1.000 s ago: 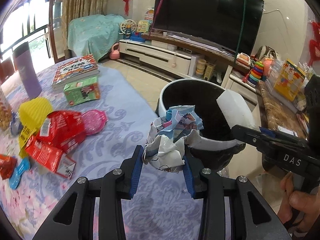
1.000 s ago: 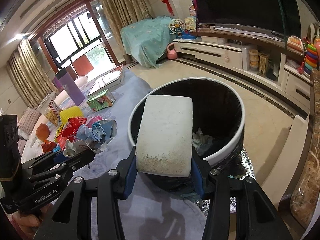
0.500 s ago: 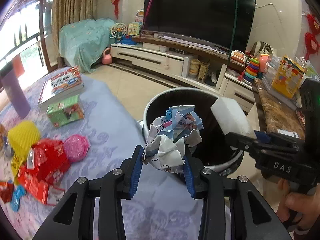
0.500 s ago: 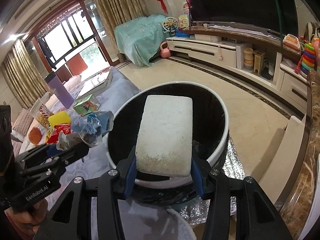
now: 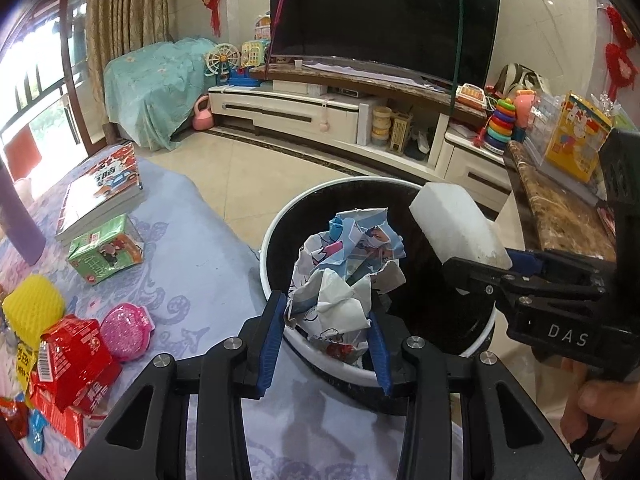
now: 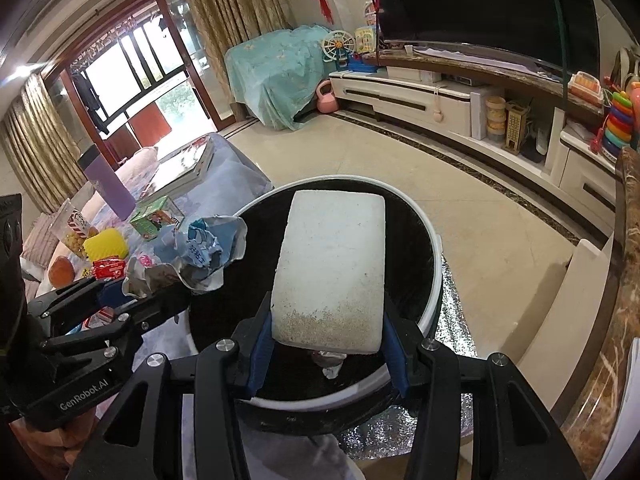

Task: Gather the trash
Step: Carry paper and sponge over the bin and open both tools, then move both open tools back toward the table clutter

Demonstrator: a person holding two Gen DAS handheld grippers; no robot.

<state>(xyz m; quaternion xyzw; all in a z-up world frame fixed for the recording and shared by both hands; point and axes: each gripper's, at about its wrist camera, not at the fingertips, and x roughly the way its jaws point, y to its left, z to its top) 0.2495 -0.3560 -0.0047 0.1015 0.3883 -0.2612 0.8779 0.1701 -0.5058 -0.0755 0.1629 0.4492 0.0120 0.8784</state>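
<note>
"das" on right claw [image 5: 476, 264], "genrobot.ai" on left claw [image 6: 160, 300]

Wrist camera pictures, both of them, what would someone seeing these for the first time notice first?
Probably the black-lined trash bin with its white rim, filling the middle of both views beside the cloth-covered table. Over its mouth, the left tool clamps a crumpled wad of printed paper, and the right tool clamps a white foam block. After that, the red wrappers and a yellow sponge left on the table.

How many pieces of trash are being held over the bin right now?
2. A crumpled paper wad in the left gripper, and a white foam block in the right gripper, both above the bin.
</note>
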